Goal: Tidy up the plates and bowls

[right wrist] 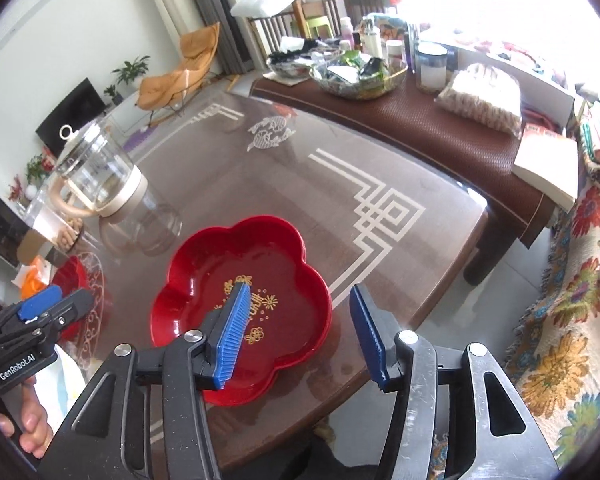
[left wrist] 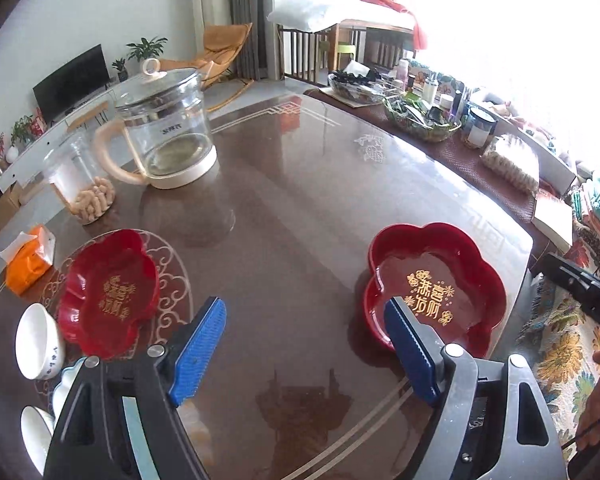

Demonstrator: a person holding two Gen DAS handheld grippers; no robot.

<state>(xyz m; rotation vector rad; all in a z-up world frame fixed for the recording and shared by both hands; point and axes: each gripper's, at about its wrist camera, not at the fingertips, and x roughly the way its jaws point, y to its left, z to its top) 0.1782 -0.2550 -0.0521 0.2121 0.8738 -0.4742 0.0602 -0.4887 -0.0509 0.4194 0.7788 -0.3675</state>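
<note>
Two red flower-shaped plates with gold lettering lie on the brown glass-topped table. One plate [left wrist: 108, 292] is at the left, next to white bowls [left wrist: 38, 340]. The other plate [left wrist: 436, 284] [right wrist: 244, 304] is near the table's right front edge. My left gripper [left wrist: 304, 320] is open and empty above the table between the two plates. My right gripper [right wrist: 300, 308] is open and empty, its left finger over the right plate and its right finger past the plate's rim. The left gripper also shows in the right wrist view [right wrist: 40, 312].
A glass kettle [left wrist: 164, 136] and a glass jar of snacks [left wrist: 84, 184] stand at the back left. An orange tissue pack [left wrist: 30, 256] lies at the left edge. A side bench [right wrist: 420, 136] with baskets, jars and a book stands behind. A floral sofa cover [right wrist: 560, 340] is at the right.
</note>
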